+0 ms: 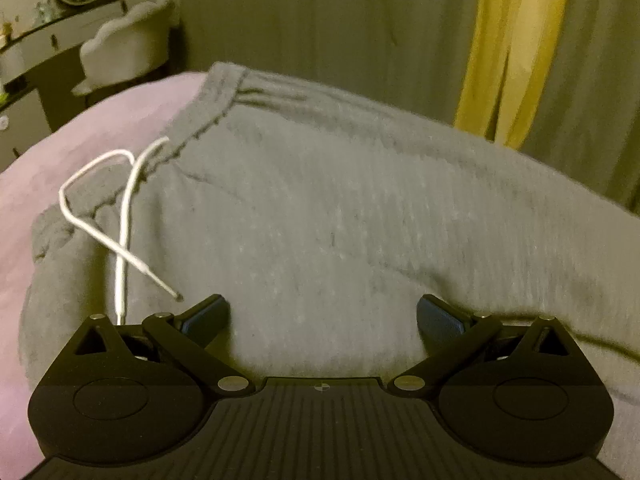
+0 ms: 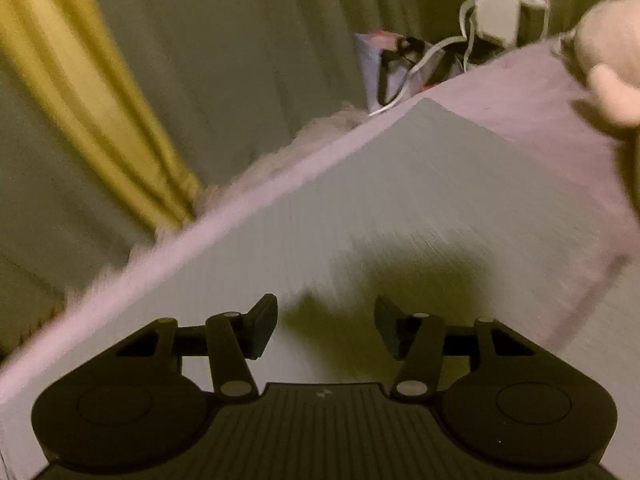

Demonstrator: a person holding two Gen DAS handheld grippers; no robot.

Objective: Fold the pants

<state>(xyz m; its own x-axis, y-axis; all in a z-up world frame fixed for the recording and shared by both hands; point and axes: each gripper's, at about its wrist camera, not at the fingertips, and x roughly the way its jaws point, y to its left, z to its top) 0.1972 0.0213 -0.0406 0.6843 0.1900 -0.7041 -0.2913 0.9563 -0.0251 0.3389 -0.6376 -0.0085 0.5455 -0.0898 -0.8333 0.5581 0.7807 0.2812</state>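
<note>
- Nearest the lens, the left gripper (image 1: 322,318) stood with its jaws spread wide and empty, poised over the grey pants (image 1: 320,220) near the waist end.
- Right gripper (image 2: 326,330) was about half open with nothing between its pads, above a flat stretch of the same pants (image 2: 400,200); that view was smeared by blur.
- Those pants lay spread on a pink bed cover (image 1: 80,140), waistband (image 1: 216,100) toward 11 o'clock in the left view.
- Knit, soft and limp by the look of it, the cloth would probably sag and drag; pinching the waistband edge or a leg hem seemed best.
- White drawstring (image 1: 124,208) lay loose at 9 o'clock and could snag a finger.
- Beyond were a yellow curtain (image 1: 512,48), a pale chair (image 1: 128,44) and tangled cables (image 2: 440,52).
</note>
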